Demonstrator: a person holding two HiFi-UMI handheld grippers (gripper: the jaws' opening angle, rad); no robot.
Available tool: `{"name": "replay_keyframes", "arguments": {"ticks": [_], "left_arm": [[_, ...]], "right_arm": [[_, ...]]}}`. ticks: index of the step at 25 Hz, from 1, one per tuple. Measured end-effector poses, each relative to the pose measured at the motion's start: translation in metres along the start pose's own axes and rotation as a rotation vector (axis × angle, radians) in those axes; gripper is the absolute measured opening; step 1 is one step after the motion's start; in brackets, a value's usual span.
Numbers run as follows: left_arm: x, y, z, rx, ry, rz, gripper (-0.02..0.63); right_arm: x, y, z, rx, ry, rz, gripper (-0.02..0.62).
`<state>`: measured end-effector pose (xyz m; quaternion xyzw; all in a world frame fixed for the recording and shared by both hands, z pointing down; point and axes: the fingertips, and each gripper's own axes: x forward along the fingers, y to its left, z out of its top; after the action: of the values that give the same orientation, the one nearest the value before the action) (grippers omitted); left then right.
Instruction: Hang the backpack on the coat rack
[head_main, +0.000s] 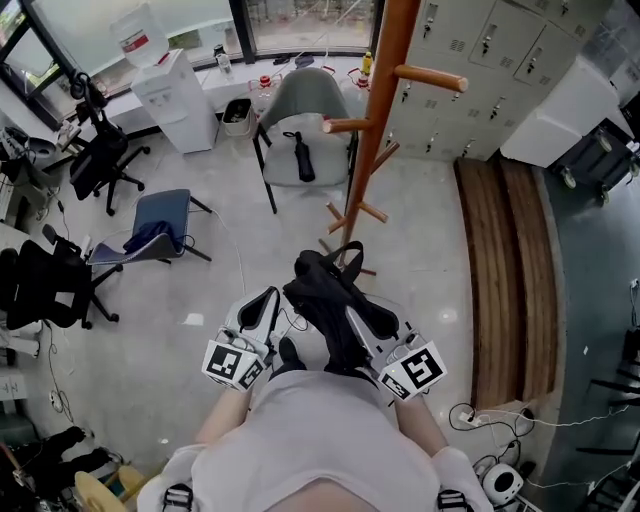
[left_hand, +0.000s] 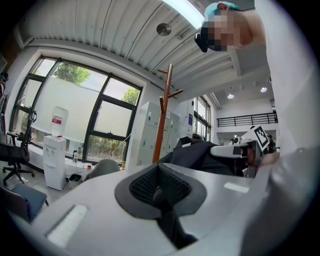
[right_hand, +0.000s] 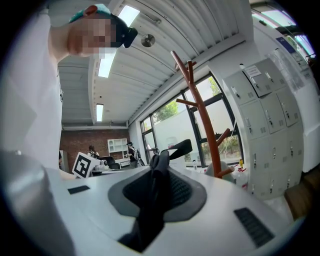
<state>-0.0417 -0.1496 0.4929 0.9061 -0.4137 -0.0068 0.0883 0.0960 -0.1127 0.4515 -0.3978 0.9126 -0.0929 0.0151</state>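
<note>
Okay, left tongs (left_hand: 160, 189) are together, pinching a dark strap of the backpack (head_main: 332, 298); no gap shows between the pads. Right tongs (right_hand: 158, 186) are the same, clamped on dark webbing that runs up between the pads.

In the head view the left tongs sit at seven o'clock of the bag and the right tongs at five o'clock. The bag is carried between them, above the floor (head_main: 200, 290) and close to our body. Its top loop (head_main: 346, 250) stands up at twelve o'clock.

The coat rack (head_main: 385, 95) is at twelve to one o'clock of the bag, near but not touching. One peg (head_main: 432, 77) juts toward three o'clock and another (head_main: 347, 125) toward nine. A grey chair (head_main: 300, 100) sits at nine o'clock of the pole, just beside it.

Hanging is not yet done. Risks, as we judge them:
- Both grips are thin pinches on webbing, so the strap could slide out if the bag swings or its weight shifts.
- The top loop looks limp and may fold flat, so it could miss the peg tip.
- Pushing the bag against the pole could rock the rack or knock it toward the chair.
- If we let go before the loop seats behind the peg end, the bag drops to the floor.
</note>
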Motion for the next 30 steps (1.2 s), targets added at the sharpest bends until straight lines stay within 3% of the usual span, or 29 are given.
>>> {"name": "replay_keyframes", "arguments": {"ticks": [9, 30], "left_arm": [[0.007, 0.013, -0.019, -0.033, 0.047, -0.020, 0.009], [0.000, 0.032, -0.042, -0.022, 0.108, -0.032, 0.009]], "right_arm": [[0.014, -0.004, -0.026, 0.038, 0.049, -0.018, 0.063], [0.052, -0.024, -0.091, 0.052, 0.153, -0.058, 0.063]]}}
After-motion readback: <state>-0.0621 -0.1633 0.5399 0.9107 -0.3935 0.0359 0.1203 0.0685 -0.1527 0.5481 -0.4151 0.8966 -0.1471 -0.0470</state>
